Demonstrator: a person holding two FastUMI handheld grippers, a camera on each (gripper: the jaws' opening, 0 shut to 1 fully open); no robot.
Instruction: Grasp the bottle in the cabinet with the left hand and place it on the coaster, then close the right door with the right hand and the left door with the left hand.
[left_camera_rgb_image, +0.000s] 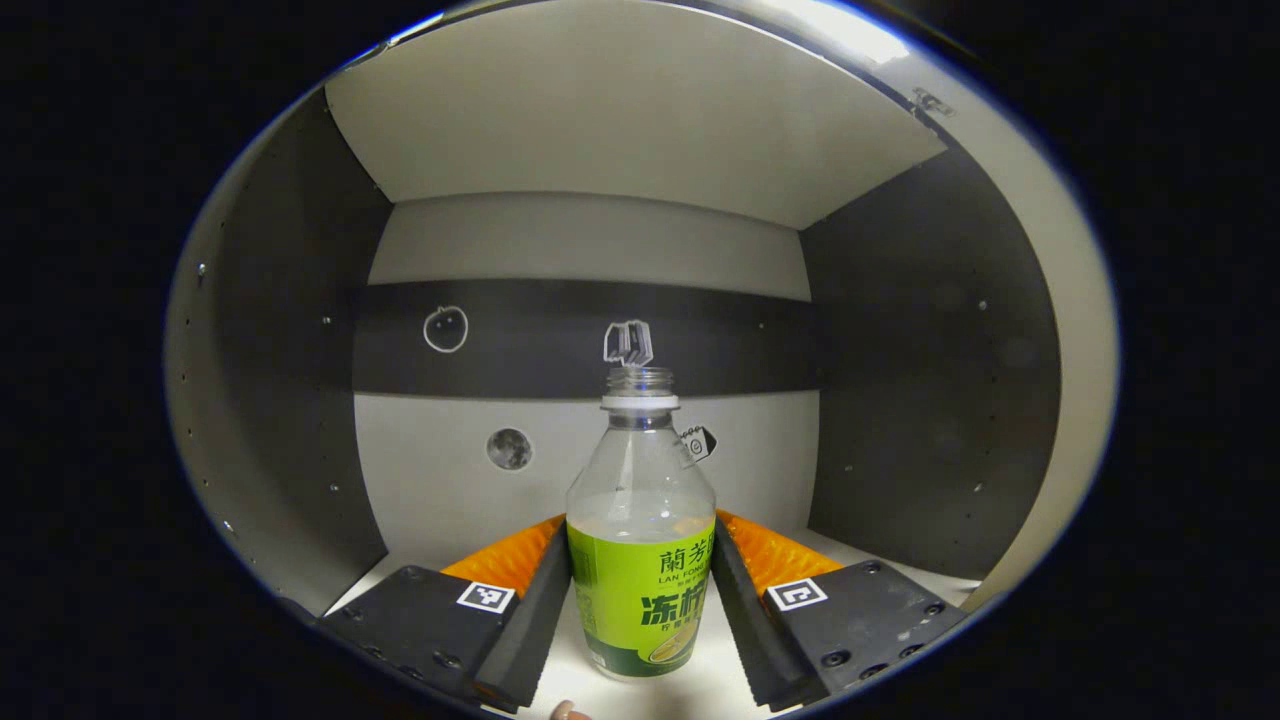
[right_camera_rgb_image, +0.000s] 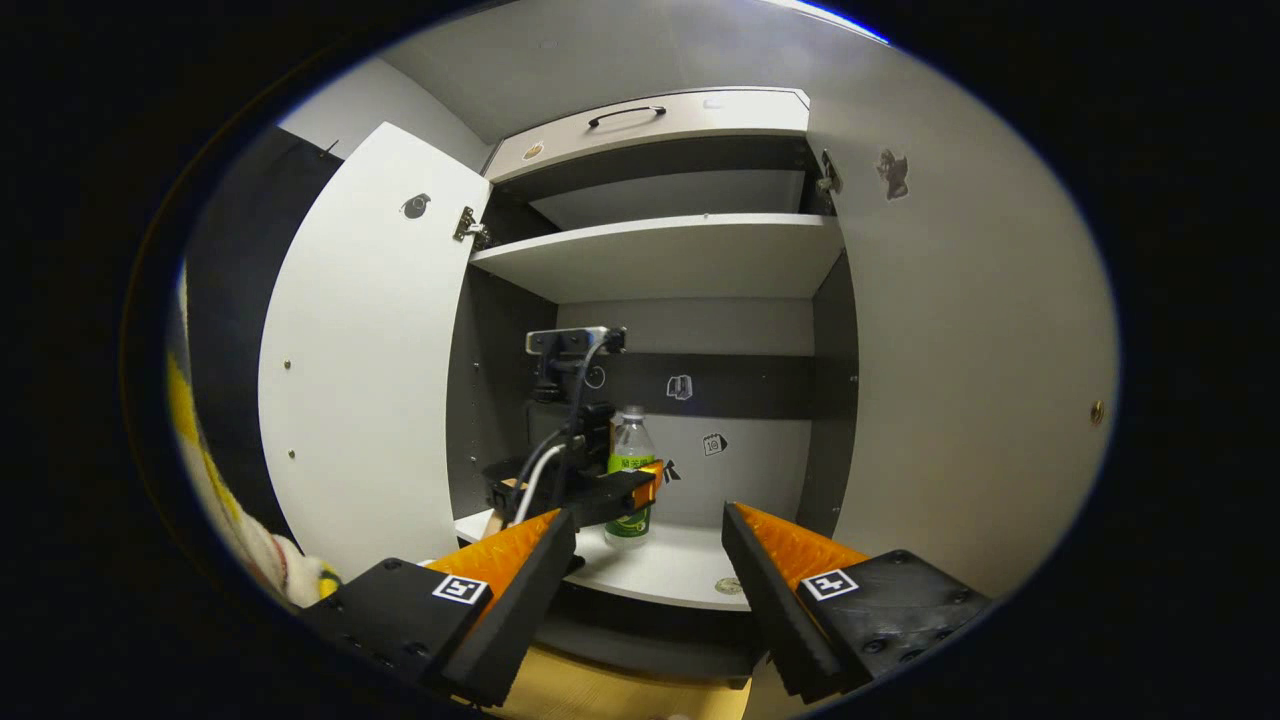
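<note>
A clear bottle (left_camera_rgb_image: 640, 560) with a green label and no cap stands upright on the white cabinet shelf (left_camera_rgb_image: 700, 690). My left gripper (left_camera_rgb_image: 640, 522) is inside the cabinet, and both its fingers press on the bottle's labelled sides. In the right gripper view the same bottle (right_camera_rgb_image: 630, 465) shows on the lower shelf (right_camera_rgb_image: 680, 570), with the left gripper (right_camera_rgb_image: 610, 490) around it. My right gripper (right_camera_rgb_image: 648, 528) hangs open in front of the cabinet with nothing between its fingers. The left door (right_camera_rgb_image: 370, 350) and right door (right_camera_rgb_image: 960, 350) both stand open.
An upper shelf (right_camera_rgb_image: 660, 255) sits above the bottle, and a drawer front with a handle (right_camera_rgb_image: 625, 115) above that. A small round disc (right_camera_rgb_image: 728, 586) lies near the lower shelf's front edge. Yellow-and-white cloth (right_camera_rgb_image: 250, 540) shows at the far left.
</note>
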